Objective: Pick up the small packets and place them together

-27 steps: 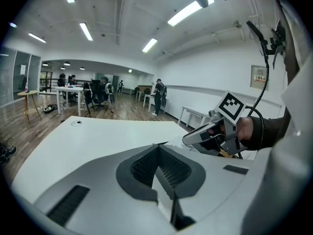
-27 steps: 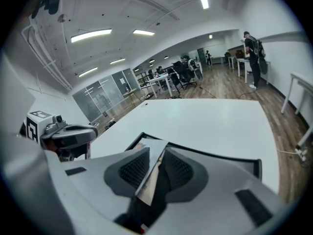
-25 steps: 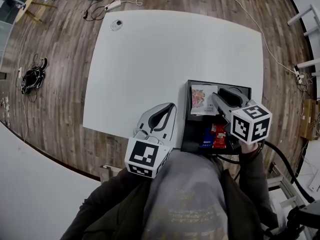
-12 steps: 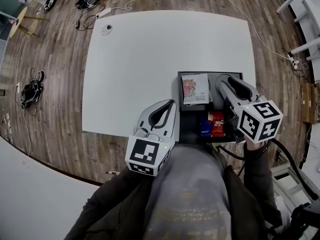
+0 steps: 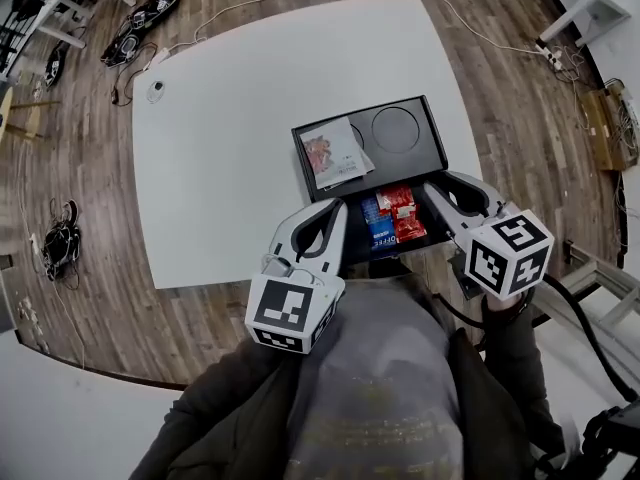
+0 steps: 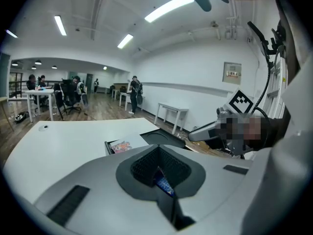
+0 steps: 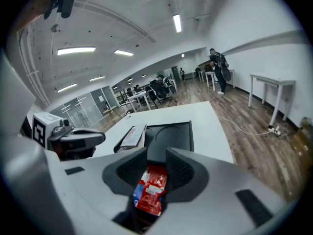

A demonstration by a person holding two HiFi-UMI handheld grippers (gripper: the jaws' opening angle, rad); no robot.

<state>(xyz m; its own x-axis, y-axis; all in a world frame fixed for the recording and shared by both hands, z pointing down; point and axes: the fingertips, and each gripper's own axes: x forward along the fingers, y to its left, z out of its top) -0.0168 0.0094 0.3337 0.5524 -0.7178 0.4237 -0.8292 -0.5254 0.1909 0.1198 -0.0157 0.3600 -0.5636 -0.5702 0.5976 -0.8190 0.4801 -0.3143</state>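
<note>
A black tray (image 5: 425, 133) lies on the white table (image 5: 230, 128). A white packet with a colourful print (image 5: 333, 154) rests in its far left compartment. Red packets (image 5: 402, 213) and a blue packet (image 5: 378, 226) lie side by side in the near compartment. My left gripper (image 5: 338, 211) is shut and holds nothing; it hovers at the tray's near left edge, and the blue packet (image 6: 164, 184) shows below its jaws. My right gripper (image 5: 436, 184) stands open at the tray's near right corner. A red packet (image 7: 152, 190) lies in the tray under its jaws, untouched.
The tray's far right compartment has an empty round recess (image 5: 396, 128). A small round object (image 5: 155, 90) sits at the table's far left corner. Cables and gear lie on the wooden floor (image 5: 130, 38). People and desks show far off in both gripper views.
The view has swung, so table and tray now lie turned and further away. My right gripper has come off the tray's right side to its near right corner. The left gripper now sits beside the tray.
</note>
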